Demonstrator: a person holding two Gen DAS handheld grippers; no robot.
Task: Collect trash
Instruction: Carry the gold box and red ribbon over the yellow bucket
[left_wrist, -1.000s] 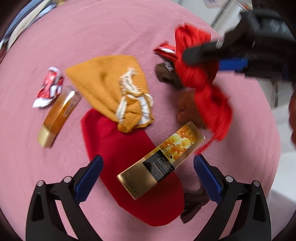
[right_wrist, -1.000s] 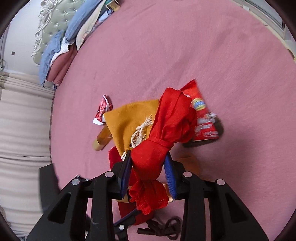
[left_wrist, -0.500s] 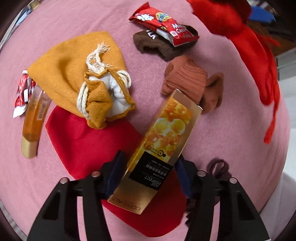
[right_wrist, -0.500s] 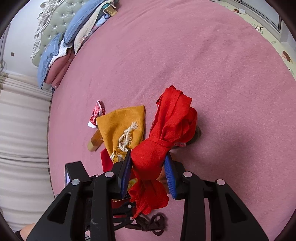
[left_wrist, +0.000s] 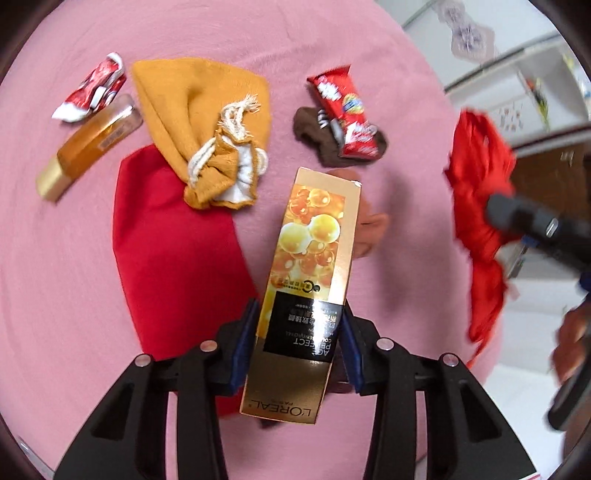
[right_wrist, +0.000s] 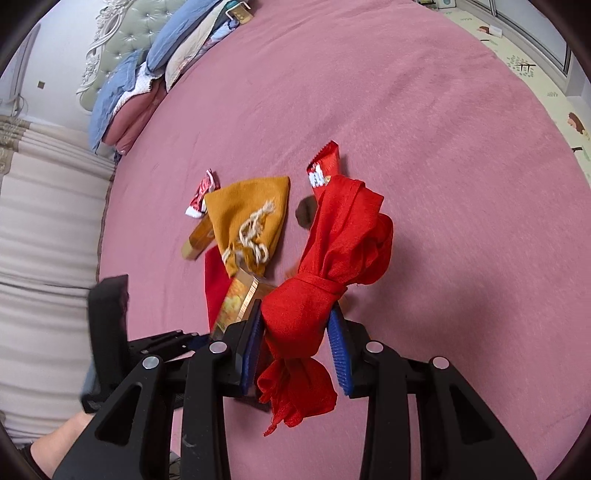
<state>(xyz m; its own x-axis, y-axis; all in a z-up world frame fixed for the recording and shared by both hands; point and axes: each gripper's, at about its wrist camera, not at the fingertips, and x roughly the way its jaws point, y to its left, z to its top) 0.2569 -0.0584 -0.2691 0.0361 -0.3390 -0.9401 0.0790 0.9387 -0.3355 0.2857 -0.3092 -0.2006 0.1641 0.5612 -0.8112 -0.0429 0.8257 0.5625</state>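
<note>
Two grips: left gripper (left_wrist: 295, 347) closing on gold box (left_wrist: 306, 280); right gripper (right_wrist: 295, 343) pinching red cloth bundle (right_wrist: 321, 295) above pink bed (right_wrist: 406, 110).

Left tongs (left_wrist: 295, 345) closing, pointing steeply down; right tongs (right_wrist: 295, 349) clamped.

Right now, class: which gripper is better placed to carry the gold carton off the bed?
Left. The left gripper is closing on the gold carton, while the right gripper is full, clamped on a red cloth bundle.
</note>
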